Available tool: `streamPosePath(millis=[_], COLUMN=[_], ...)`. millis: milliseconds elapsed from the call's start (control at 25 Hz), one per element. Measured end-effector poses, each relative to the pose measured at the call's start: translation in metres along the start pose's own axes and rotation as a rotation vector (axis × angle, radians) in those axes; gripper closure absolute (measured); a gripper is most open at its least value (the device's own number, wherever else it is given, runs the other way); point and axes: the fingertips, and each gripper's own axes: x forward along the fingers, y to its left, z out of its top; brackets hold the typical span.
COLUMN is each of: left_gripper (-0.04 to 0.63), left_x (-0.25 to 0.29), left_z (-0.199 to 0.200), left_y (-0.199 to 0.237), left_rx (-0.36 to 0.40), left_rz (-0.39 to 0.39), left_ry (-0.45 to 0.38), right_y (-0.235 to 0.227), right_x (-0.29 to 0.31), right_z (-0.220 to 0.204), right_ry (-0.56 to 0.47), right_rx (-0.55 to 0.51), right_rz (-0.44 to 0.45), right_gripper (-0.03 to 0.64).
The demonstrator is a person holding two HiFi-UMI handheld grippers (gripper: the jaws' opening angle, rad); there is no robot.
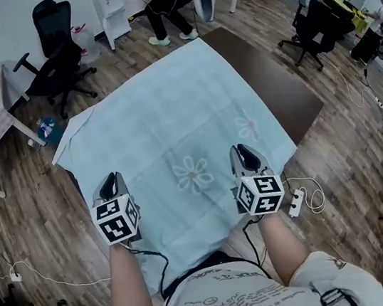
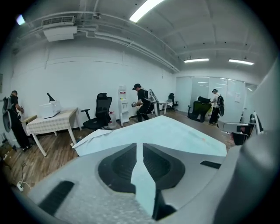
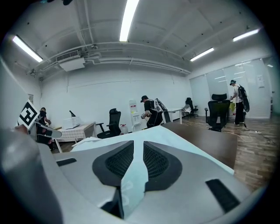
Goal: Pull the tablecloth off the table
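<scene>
**Both grippers pinching the near hem of the tablecloth**

The person is standing at the near edge of the table (image 1: 275, 79), holding a gripper in each hand over the cloth. The light blue tablecloth (image 1: 164, 117) is lying askew across the top. It is covering the near and left parts of the table and leaving the dark brown wood bare along the right edge and at the far right corner. Its near hem is hanging over the near edge, against the person's body, and one cloth corner is drooping off the left edge.

The left gripper (image 1: 111, 177) is sitting by the near left part of the table. Its own view is showing the two jaws drawn almost together with a strip of the blue fabric squeezed between the pads. The right gripper (image 1: 241, 149) is hovering near the near right corner. There too a fold of the cloth is running through the narrow gap between the jaws, with the pads pressing on it from both sides. A printed flower (image 1: 193, 175) is lying on the cloth between the two grippers.

Beyond the left edge a black office chair (image 1: 53, 55) is standing on the wooden floor (image 1: 22, 219). A white power strip (image 1: 296, 202) is lying on the floor off the near right corner.
</scene>
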Motion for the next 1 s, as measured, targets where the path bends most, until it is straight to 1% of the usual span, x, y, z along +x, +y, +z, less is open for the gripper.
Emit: streamPosePath(millis=[80, 200, 240, 400, 480, 640, 800, 920, 1000], left_gripper=[0.532, 0.460, 0.447, 0.415, 0.400, 0.375, 0.346, 0.302, 0.281], left_x=[0.018, 0.042, 0.050, 0.082, 0.097, 0.128, 0.155, 0.169, 0.178], left_z=[-0.007, -0.018, -0.022, -0.039, -0.046, -0.060, -0.075, -0.081, -0.085], left_y=[0.011, 0.024, 0.030, 0.052, 0.065, 0.098, 0.133, 0.158, 0.171], left_rx=[0.012, 0.063, 0.078, 0.112, 0.130, 0.159, 0.153, 0.144, 0.116], left_rz=[0.000, -0.002, 0.001, 0.027, 0.041, 0.069, 0.097, 0.114, 0.111], left_ry=[0.033, 0.080, 0.096, 0.166, 0.191, 0.244, 0.289, 0.292, 0.296], right_y=[-0.015, -0.044, -0.054, -0.093, -0.113, -0.152, -0.189, -0.209, -0.219], right_x=[0.014, 0.027, 0.029, 0.040, 0.046, 0.054, 0.056, 0.058, 0.059], right_z=[-0.018, -0.043, -0.049, -0.068, -0.077, -0.096, -0.116, -0.128, -0.136], right_ry=[0.026, 0.074, 0.089, 0.155, 0.185, 0.232, 0.292, 0.318, 0.340], right_rx=[-0.002, -0.012, -0.017, -0.044, -0.053, -0.047, -0.064, -0.040, -0.051], right_rz=[-0.018, -0.068, -0.088, -0.146, -0.183, -0.296, -0.383, -0.426, -0.456], right_gripper=[0.534, 0.517, 0.511, 0.495, 0.478, 0.433, 0.402, 0.372, 0.348])
